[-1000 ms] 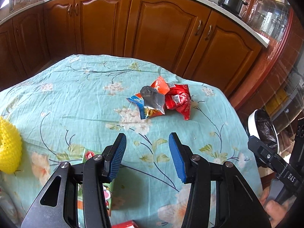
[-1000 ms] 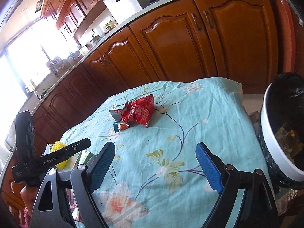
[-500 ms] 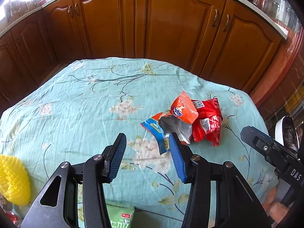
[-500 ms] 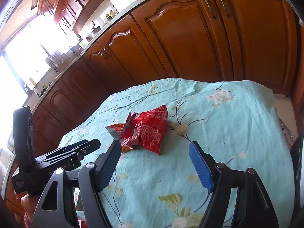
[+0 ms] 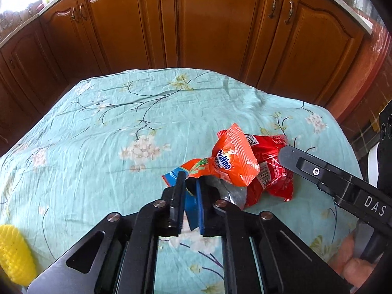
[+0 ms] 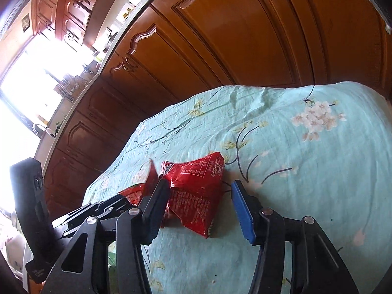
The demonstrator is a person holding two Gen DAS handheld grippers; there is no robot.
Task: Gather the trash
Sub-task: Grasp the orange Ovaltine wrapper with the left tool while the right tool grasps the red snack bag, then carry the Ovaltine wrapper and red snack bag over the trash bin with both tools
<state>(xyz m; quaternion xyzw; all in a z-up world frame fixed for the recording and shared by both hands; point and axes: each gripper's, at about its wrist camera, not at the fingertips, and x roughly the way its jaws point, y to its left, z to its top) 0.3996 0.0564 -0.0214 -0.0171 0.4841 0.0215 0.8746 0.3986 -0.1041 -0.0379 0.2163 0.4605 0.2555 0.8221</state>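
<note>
An orange and blue snack wrapper (image 5: 230, 164) with a silver inside lies on the teal flowered tablecloth (image 5: 98, 147), next to a red wrapper (image 5: 272, 171). My left gripper (image 5: 189, 191) is shut on the blue edge of the orange wrapper. In the right wrist view the red wrapper (image 6: 196, 191) lies between the open fingers of my right gripper (image 6: 198, 201), low over the cloth (image 6: 306, 171). The right gripper's body shows at the right of the left wrist view (image 5: 330, 181). The left gripper's body shows at the left of the right wrist view (image 6: 98, 210).
A yellow knobbly object (image 5: 14, 254) lies at the table's near left. Brown kitchen cabinets (image 5: 220, 24) stand beyond the table's far edge. A white bin rim (image 5: 372, 164) peeks out at the right, beyond the table's edge.
Both grippers moved forward to the wrappers. The left gripper closed on the orange wrapper's edge. The right gripper came down around the red wrapper, still open.
</note>
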